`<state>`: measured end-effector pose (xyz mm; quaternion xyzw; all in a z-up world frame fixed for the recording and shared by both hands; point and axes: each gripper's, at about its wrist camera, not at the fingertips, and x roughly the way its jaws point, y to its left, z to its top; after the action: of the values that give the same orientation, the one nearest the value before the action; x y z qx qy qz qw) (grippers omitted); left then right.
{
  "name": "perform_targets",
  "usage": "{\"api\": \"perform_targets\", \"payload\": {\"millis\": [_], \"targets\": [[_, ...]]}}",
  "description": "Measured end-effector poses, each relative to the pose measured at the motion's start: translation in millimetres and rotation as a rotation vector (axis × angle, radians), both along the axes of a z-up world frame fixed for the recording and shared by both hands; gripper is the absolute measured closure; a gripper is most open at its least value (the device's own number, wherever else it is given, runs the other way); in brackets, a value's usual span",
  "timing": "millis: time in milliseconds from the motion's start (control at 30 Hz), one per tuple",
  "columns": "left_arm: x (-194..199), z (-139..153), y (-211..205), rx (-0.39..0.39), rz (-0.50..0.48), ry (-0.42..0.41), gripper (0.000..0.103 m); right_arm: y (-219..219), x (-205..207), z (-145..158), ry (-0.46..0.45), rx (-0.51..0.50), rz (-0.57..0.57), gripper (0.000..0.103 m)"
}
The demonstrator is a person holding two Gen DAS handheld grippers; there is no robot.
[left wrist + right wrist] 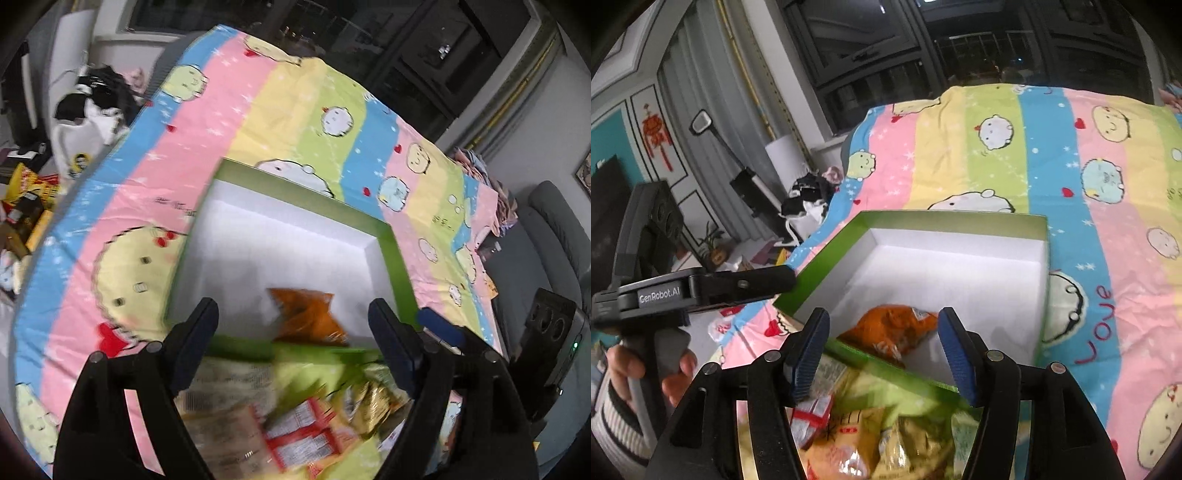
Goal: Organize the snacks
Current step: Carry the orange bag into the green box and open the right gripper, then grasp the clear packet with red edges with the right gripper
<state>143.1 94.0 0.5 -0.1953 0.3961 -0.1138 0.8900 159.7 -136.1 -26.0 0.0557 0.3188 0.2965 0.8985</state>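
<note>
A green box with a white inside (pixel 391 251) (pixel 1043 236) lies on a striped cartoon bedsheet. One orange snack bag (pixel 310 317) (pixel 890 326) lies in its near part. A pile of snack packets (pixel 306 432) (pixel 871 439), yellow, gold and red-and-white, lies in front of the box's near wall. My left gripper (pixel 295 325) is open and empty over the near wall. My right gripper (pixel 882 347) is open and empty over the same wall and the pile. The left gripper's body (pixel 701 288) shows at the left of the right wrist view.
The bedsheet (pixel 258 122) (pixel 1108 258) stretches beyond the box. Clothes and bags (pixel 92 110) lie off the bed's left side, with more snack boxes (pixel 29 199) on the floor. A grey chair (pixel 554 240) and a dark device (pixel 554 332) stand at the right.
</note>
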Motion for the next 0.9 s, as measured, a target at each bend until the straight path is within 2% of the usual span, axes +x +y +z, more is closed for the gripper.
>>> {"api": "perform_targets", "payload": {"millis": [200, 433, 633, 900], "targets": [[-32.3, -6.7, 20.5, 0.006, 0.046, 0.027, 0.02, -13.4, -23.2, 0.0, 0.008, 0.001, -0.016, 0.041], [-66.6, -36.4, 36.1, -0.054, 0.093, 0.108, 0.02, -16.0, -53.1, -6.3, 0.034, 0.006, 0.005, 0.041], [-86.1, -62.8, 42.9, -0.143, 0.106, 0.174, 0.02, 8.0, -77.2, -17.6, 0.063, -0.013, 0.112, 0.041], [-90.0, -78.6, 44.3, -0.228, 0.1, 0.214, 0.02, 63.1, -86.2, -44.9, 0.133, -0.082, 0.277, 0.041]]}}
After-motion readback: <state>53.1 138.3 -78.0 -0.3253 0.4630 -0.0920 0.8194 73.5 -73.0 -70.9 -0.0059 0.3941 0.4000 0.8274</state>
